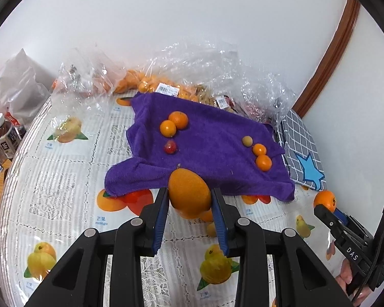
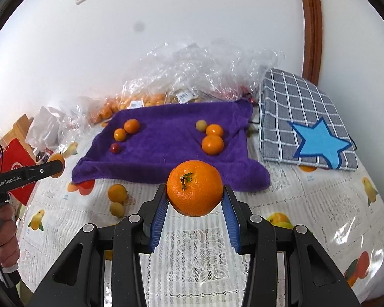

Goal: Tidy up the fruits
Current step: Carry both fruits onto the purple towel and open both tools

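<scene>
Each claw is clamped on an orange, left claw [image 1: 190, 199] and right claw [image 2: 195, 194], both just in front of the purple towel [image 2: 166, 138], where sorted fruit lies.

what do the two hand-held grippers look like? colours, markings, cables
Left hand-held gripper and right hand-held gripper: black angular frames, ribbed blue pads, silver pivot pins. White lettering on the sides: GenRobot.AI on the left, DAS on the right. A thin black cable runs by each handle.
</scene>
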